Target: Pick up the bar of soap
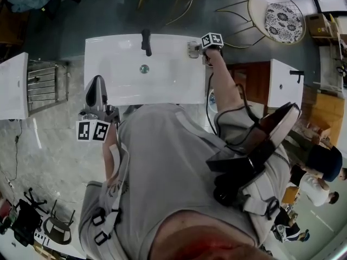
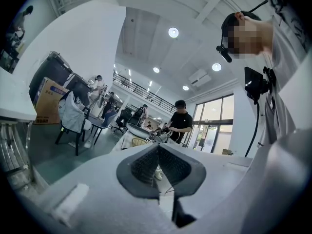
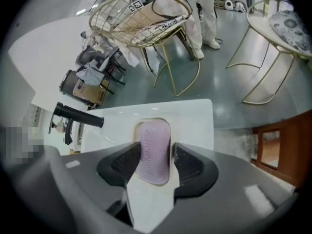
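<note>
My right gripper has its jaws clamped on the purple bar of soap at the sink, while my left gripper keeps its jaws closed on nothing.

In the right gripper view, the near end of the bar of soap was covered by the body of the right gripper; the lettering pressed into the bar was too blurred to be read; the lower part of the black faucet was lost behind that same body; in the head view, the soap could not be made out, and the front edge of the washbasin was partly hidden by the person's torso.
</note>
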A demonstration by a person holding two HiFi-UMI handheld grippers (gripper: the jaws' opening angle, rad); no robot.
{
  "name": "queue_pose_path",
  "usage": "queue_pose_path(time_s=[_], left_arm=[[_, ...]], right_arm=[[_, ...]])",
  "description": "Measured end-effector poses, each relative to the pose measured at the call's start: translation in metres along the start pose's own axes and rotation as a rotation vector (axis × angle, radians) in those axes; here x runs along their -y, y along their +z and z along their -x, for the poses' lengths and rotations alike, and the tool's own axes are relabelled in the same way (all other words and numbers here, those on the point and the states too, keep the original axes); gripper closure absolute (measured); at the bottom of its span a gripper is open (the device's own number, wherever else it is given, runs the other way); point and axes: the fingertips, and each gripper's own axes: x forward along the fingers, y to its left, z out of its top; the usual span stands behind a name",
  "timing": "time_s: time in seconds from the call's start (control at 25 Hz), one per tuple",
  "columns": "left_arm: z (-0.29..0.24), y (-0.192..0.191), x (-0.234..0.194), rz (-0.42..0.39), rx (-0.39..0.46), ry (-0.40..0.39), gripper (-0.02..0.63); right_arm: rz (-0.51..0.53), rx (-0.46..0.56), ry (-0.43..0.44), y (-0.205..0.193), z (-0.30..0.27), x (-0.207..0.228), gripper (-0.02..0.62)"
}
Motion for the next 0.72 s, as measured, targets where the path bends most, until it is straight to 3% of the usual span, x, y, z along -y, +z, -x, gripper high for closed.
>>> queue_pose_path(time_s=[0.12,0.24,0.28,0.36,0.48,0.68,0.72], left_arm=[[0.001,-0.002,-0.002,0.003,-0.005,0.003,0.609],[0.002,-0.003,-0.004,0.002,-0.009,0.006,0.609],[0.002,-0.002,-0.005,0.001,-0.008,0.005,0.609],[0.0,-0.002,-0.006,0.0,-0.007,0.003,0.609],[-0.001,-0.005,-0.005,0.005,-0.009,-0.002,0.609],[0.0,-0.005,-0.003,0.012,-0.006,-0.009,0.609],[0.001,-0.004,-0.004,0.012,-0.004,-0.005,0.609]], right_arm=[[0.027,0.021,-0.008,0.003,0.004,-0.002,0.377],[0.182,0.048,-0.183,0.015,0.019,-0.002,0.407],[0.223,0.07,-0.237,0.022,0.026,-0.004,0.435],[0.283,0.09,-0.297,0.03,0.032,-0.011,0.576],[0.32,0.036,-0.274,0.027,0.021,-0.018,0.502],[0.31,-0.007,-0.256,0.029,0.017,-0.017,0.501],[0.325,-0.025,-0.273,0.029,0.018,-0.017,0.452]])
